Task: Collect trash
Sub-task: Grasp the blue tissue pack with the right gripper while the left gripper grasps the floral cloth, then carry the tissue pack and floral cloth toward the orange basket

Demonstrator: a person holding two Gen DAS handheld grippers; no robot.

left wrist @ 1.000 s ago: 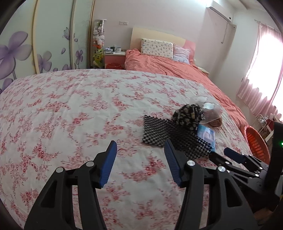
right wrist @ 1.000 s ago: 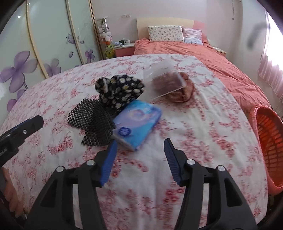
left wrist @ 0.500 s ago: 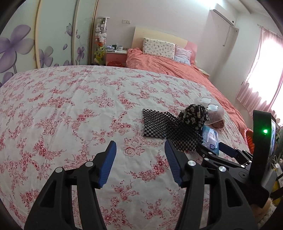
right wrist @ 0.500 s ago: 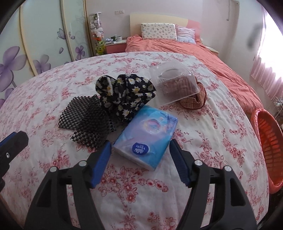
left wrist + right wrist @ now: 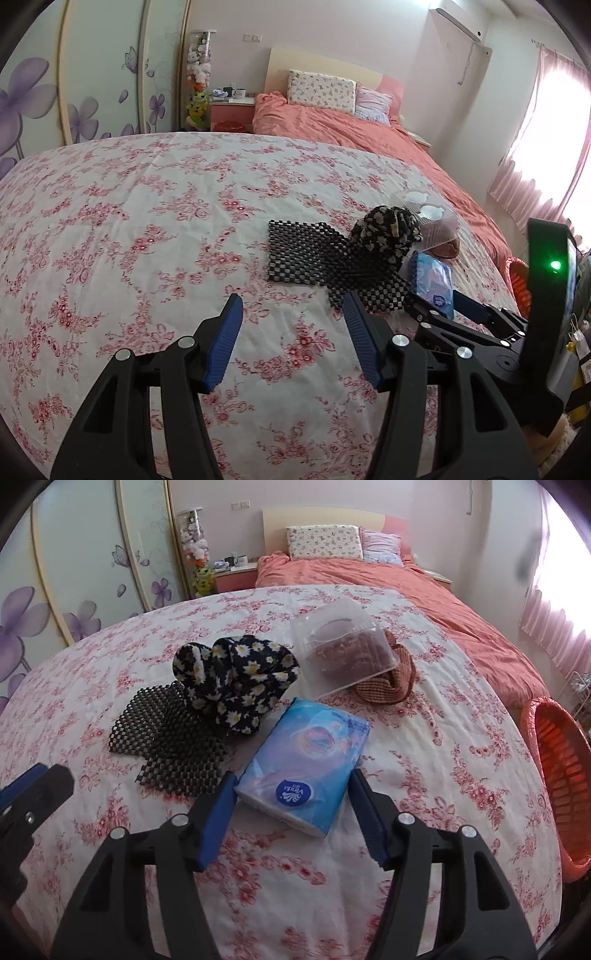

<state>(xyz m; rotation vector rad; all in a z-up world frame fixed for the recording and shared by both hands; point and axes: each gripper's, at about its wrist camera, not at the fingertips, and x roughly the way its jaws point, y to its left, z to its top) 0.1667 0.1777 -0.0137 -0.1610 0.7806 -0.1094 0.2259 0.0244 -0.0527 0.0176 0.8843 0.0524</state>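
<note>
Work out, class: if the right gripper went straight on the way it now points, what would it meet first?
Most likely the blue tissue pack: its near end already sits between the right gripper's jaws. Whether the pads touch it is unclear.

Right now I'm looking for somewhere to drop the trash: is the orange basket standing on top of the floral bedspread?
No, the orange basket stands beside the bed, off the edge of the floral bedspread.

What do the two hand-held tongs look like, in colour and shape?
The left tongs and the right tongs look the same: black angular frames with triangular cut-outs, silver round bolts, and two ribbed blue pads. The right tongs carry an upright black panel with a green light.
</note>
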